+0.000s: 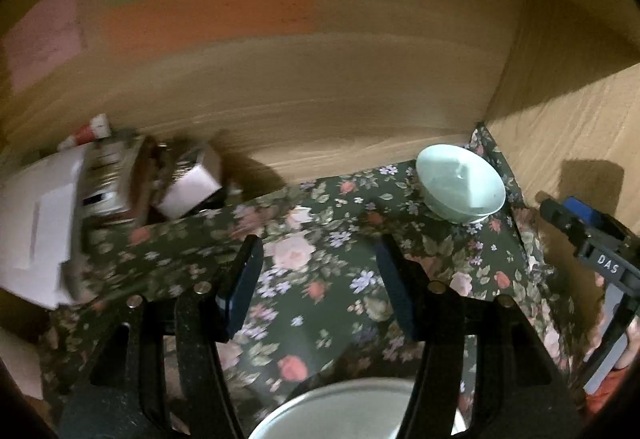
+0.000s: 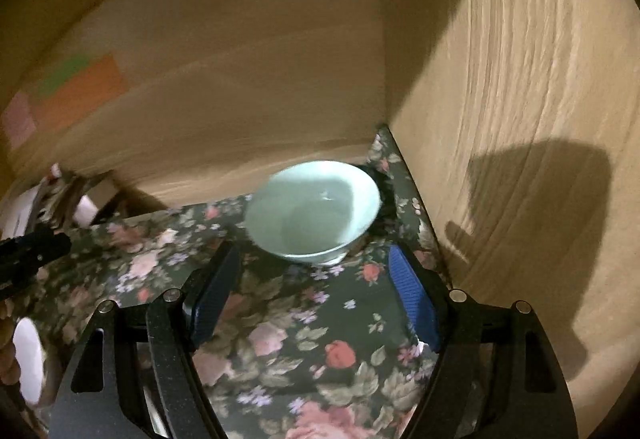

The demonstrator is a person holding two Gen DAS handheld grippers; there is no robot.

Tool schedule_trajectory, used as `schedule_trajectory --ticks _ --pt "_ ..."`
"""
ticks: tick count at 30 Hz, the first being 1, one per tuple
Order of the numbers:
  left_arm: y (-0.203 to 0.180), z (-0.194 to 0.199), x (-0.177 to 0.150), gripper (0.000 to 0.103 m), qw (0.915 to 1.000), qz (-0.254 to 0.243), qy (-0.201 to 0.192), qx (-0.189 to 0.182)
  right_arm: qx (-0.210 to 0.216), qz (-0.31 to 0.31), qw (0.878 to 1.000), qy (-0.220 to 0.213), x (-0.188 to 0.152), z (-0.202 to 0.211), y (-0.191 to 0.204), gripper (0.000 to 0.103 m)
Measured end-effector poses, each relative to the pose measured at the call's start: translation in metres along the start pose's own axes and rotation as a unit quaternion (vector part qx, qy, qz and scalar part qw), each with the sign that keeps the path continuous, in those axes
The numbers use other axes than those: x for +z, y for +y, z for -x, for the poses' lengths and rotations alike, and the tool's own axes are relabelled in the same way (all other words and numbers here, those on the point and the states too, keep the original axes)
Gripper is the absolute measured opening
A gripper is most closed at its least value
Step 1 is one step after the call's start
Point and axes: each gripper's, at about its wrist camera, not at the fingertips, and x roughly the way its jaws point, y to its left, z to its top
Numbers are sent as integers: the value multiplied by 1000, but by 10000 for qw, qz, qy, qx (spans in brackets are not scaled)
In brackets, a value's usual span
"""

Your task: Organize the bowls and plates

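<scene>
Jaws on our left gripper [image 1: 316,279] and right gripper [image 2: 316,299] stand apart with nothing between them. Our pale green ceramic bowl [image 2: 314,213] sits upright in the far right corner of the flower-patterned worktop [image 2: 288,339], just beyond our right gripper. We judge this the approach; next we must straddle its rim and close.

Left wrist: looks down-forward over the floral cloth [image 1: 320,239].
Right wrist: same slant, nearer the corner.
Shared: pale green bowl [image 1: 460,185] [image 2: 314,213], wooden back wall [image 1: 320,87].
</scene>
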Motion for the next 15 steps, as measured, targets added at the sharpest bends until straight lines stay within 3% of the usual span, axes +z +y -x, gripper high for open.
schedule_trajectory --ticks 3,7,15 --pt "-9 -19 8 59 9999 -123 80 33 -47 -161 9998 130 4 -20 -11 72" --pt "-17 -43 16 59 9994 -235 258 39 -43 -425 9984 379 8 -50 -23 60" --pt "-32 -81 21 59 9974 -369 570 -247 -106 -631 9944 847 6 -94 -37 47"
